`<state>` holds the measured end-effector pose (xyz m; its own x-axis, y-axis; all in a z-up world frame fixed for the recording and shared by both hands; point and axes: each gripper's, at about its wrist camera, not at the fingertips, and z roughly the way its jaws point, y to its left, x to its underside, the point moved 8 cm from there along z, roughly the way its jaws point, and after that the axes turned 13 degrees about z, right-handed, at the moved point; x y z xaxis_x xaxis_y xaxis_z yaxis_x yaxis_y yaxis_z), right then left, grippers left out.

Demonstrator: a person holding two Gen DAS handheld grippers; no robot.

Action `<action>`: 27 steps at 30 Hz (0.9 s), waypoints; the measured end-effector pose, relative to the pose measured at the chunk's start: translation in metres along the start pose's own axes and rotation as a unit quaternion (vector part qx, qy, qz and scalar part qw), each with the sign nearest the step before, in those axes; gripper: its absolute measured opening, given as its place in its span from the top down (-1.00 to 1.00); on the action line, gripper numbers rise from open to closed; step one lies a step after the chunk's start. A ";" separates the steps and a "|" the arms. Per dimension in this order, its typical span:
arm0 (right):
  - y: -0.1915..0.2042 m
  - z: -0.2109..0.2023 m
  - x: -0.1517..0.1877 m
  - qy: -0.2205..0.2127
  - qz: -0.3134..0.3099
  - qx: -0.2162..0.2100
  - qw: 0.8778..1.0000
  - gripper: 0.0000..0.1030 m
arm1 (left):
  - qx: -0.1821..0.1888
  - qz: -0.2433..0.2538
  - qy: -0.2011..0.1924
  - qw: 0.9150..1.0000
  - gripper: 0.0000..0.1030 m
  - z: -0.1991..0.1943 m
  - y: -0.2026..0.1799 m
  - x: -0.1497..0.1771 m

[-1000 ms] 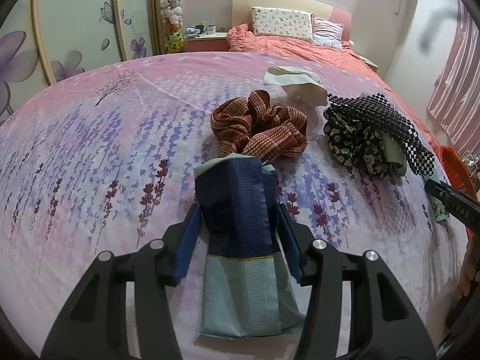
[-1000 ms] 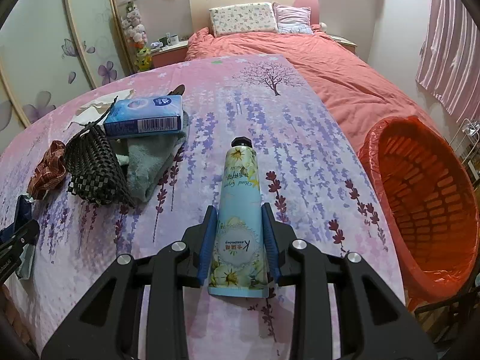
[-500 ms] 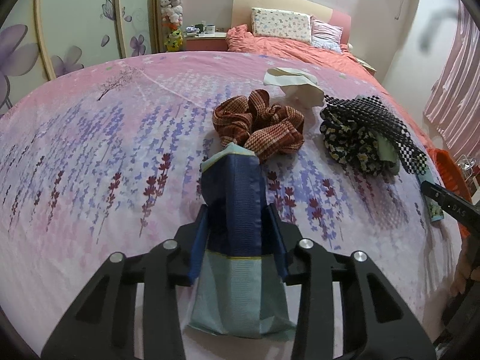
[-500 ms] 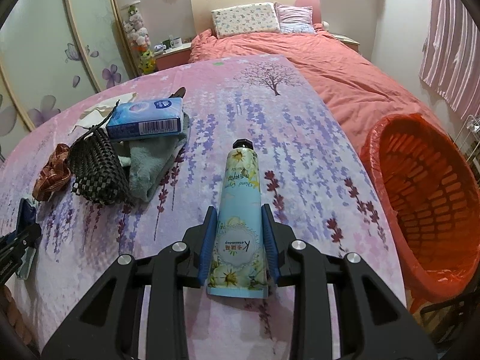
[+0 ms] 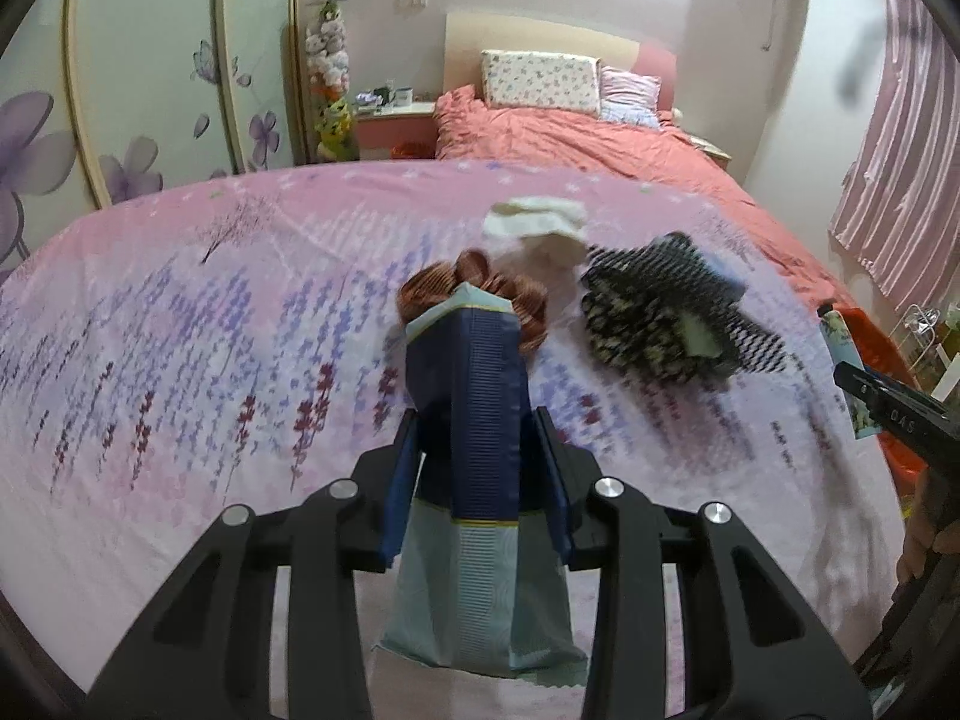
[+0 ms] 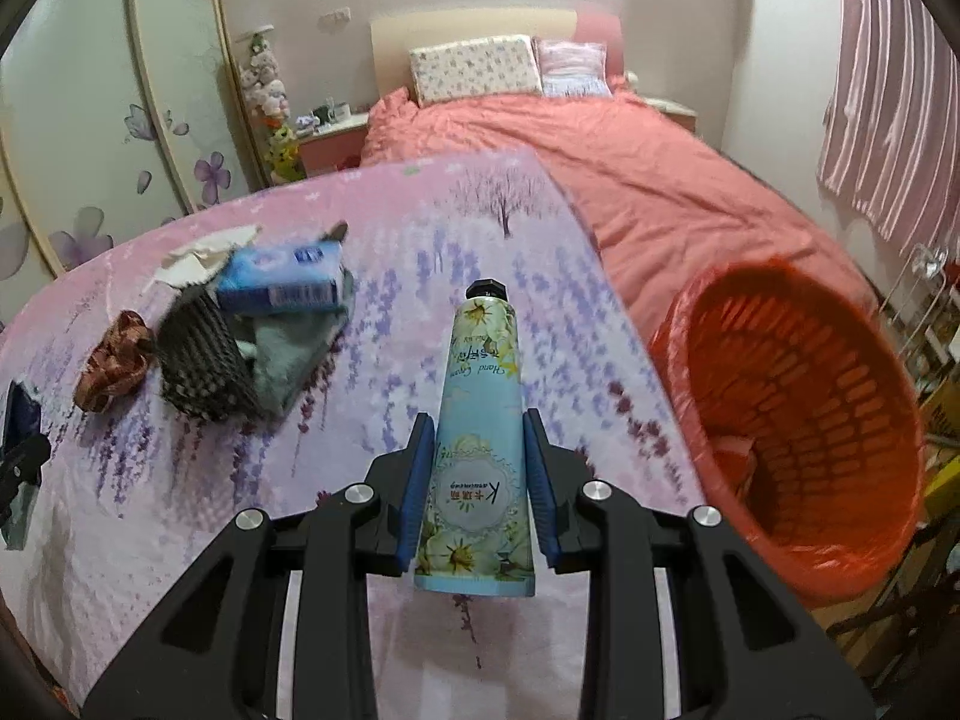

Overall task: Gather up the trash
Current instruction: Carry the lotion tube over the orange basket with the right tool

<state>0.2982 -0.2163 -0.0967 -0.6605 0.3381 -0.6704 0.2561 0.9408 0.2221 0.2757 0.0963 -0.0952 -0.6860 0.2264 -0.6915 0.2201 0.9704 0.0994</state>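
My left gripper (image 5: 477, 474) is shut on a dark blue and pale green packet (image 5: 480, 450) and holds it above the pink flowered cloth. My right gripper (image 6: 480, 480) is shut on a light blue flowered hand cream tube (image 6: 480, 438), cap pointing away, held above the cloth. The tube and right gripper also show at the right edge of the left wrist view (image 5: 852, 384). An orange basket (image 6: 798, 420) lined with an orange bag stands to the right of the tube, below the cloth's edge.
On the cloth lie a brown plaid scrunchie (image 5: 480, 288), a black checkered cloth pile (image 5: 666, 312), a white crumpled paper (image 5: 534, 222) and a blue box (image 6: 282, 282) on a grey towel. A bed with a red cover (image 6: 600, 138) stands behind.
Both grippers have lifted higher with their objects. The left gripper closed tighter on the packet. The right view has swung so more of the orange basket shows.
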 end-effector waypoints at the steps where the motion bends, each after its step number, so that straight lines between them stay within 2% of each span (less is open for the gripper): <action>1: 0.001 -0.004 -0.003 -0.005 -0.001 -0.002 1.000 0.41 | 0.002 0.002 -0.004 1.000 0.29 -0.003 -0.003 -0.004; 19: -0.009 -0.040 -0.028 -0.054 -0.016 -0.022 0.998 0.41 | 0.033 0.049 -0.033 0.998 0.29 -0.008 -0.075 -0.060; 27: -0.032 -0.053 -0.040 -0.071 0.000 -0.032 0.997 0.41 | 0.070 0.069 -0.049 0.994 0.29 -0.007 -0.122 -0.085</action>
<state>0.2789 -0.2587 -0.0391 -0.5530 0.3360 -0.7624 0.2079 0.9418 0.2643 0.3024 -0.0403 -0.0440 -0.5729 0.3412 -0.7452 0.4076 0.9074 0.1022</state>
